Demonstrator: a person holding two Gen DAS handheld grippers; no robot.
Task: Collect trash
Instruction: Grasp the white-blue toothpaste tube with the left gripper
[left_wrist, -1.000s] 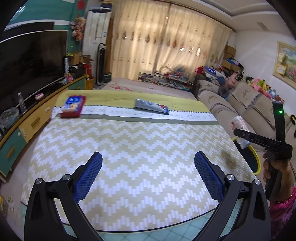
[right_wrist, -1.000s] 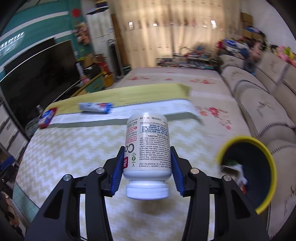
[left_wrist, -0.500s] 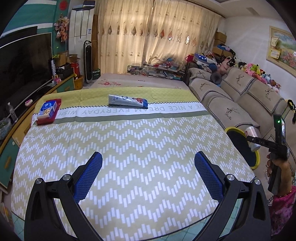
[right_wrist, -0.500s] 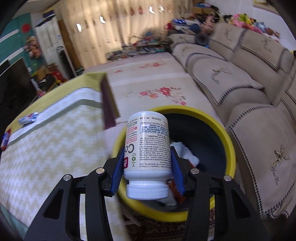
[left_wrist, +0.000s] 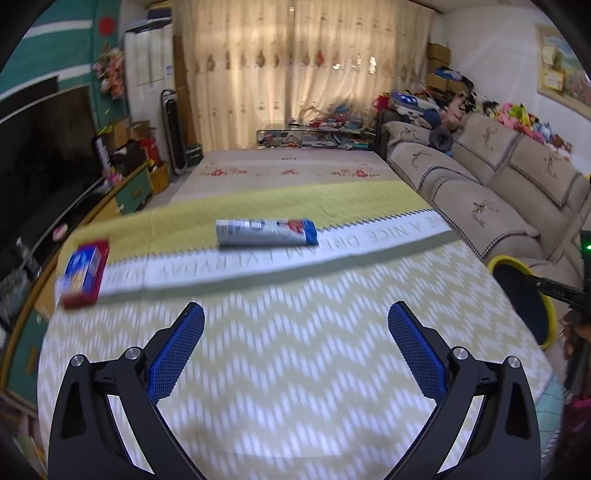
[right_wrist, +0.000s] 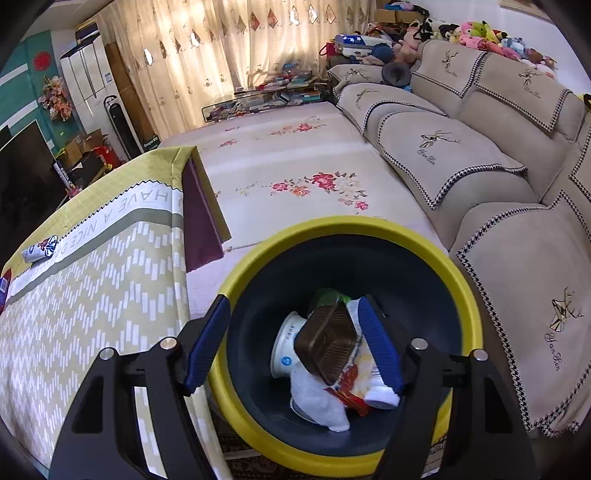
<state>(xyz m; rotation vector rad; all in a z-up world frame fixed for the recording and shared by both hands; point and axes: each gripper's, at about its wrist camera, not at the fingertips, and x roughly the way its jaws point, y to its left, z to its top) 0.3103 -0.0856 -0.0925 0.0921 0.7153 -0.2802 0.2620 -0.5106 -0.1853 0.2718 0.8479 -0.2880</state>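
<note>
Right gripper (right_wrist: 295, 343): jaws opening, nothing between them, above the yellow-rimmed dark round bin (right_wrist: 388, 229). Bin contents: white pill bottle (right_wrist: 286, 349), brown square tray (right_wrist: 327, 343), white cloth, wrappers. Left gripper (left_wrist: 295, 349): jaws wide apart, empty, over the chevron-patterned tablecloth (left_wrist: 295, 369). On cloth: silver-blue tube (left_wrist: 266, 232), red-blue box (left_wrist: 85, 273), well apart.

curtains (left_wrist: 295, 74) backlit | beige sofa (right_wrist: 480, 166) | TV (left_wrist: 40, 147) on left wall

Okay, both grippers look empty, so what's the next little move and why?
Probably send the left gripper forward to the tube on the table. Its jaws stand open and empty, aimed that way. The right gripper, jaws opening with nothing between them, hangs over the bin. The tube and a red box remain.
</note>
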